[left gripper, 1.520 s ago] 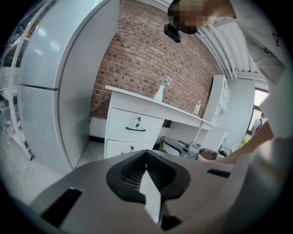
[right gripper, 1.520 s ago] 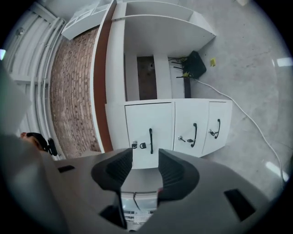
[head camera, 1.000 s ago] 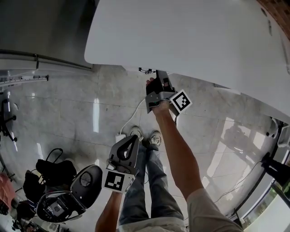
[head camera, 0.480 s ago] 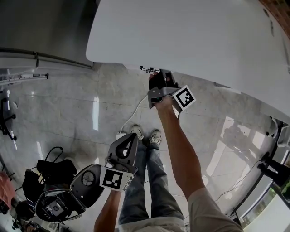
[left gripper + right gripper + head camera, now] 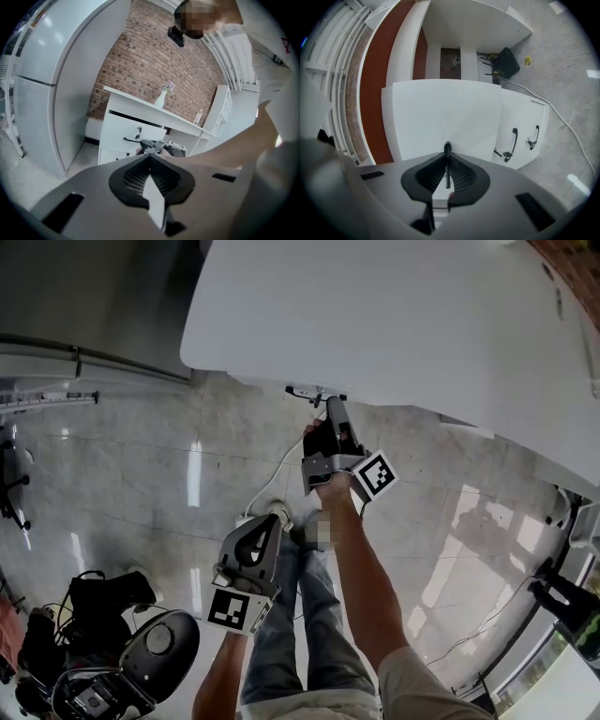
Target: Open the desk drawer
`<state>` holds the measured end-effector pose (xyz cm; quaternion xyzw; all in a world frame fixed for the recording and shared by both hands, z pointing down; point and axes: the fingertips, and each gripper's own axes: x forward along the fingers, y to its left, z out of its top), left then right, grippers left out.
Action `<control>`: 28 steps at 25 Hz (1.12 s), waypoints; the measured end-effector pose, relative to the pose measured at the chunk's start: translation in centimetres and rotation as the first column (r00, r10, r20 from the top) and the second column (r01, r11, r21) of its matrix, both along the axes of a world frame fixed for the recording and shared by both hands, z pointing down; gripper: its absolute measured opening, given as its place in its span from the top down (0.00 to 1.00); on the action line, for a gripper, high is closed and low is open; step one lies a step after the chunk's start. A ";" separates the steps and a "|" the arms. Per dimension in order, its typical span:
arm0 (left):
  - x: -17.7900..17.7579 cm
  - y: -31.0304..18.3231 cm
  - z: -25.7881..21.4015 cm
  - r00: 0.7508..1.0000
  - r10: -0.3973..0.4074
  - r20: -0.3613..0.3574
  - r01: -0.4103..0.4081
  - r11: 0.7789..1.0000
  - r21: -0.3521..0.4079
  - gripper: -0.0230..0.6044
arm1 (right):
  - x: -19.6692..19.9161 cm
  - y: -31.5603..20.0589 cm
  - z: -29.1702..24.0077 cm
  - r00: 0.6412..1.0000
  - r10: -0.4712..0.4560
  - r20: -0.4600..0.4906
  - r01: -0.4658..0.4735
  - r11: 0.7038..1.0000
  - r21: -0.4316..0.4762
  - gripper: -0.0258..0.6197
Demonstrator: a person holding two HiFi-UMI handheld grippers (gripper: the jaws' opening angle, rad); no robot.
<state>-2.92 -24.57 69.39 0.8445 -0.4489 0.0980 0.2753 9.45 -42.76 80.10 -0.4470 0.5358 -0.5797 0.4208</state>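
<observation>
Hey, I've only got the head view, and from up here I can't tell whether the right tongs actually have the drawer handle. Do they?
Observer: Yes. In the right gripper view the right tongs are clamped on the thin black drawer handle. Their jaws have just been closing on it.
Operator: And the left tongs, are they holding anything?
Observer: No. The left gripper view shows the left tongs shut and empty.
Operator: Any other handles nearby?
Observer: Two more black handles sit on the white panel beside that drawer front.
</observation>
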 end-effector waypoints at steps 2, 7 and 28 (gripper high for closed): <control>0.0 -0.1 0.1 1.000 0.000 -0.005 0.000 1.000 0.002 0.95 | -0.3 1.9 0.2 1.000 -0.010 -0.006 0.010 1.000 0.000 0.90; -0.1 0.0 0.0 1.000 0.010 0.004 -0.010 1.000 0.018 0.95 | -1.4 6.9 0.2 1.000 -0.021 0.006 0.021 1.000 -0.017 0.90; 0.4 1.1 0.8 1.000 0.023 -0.017 -0.023 1.000 0.008 0.95 | -3.4 19.4 6.0 0.999 -0.022 0.041 0.031 0.973 -0.229 0.90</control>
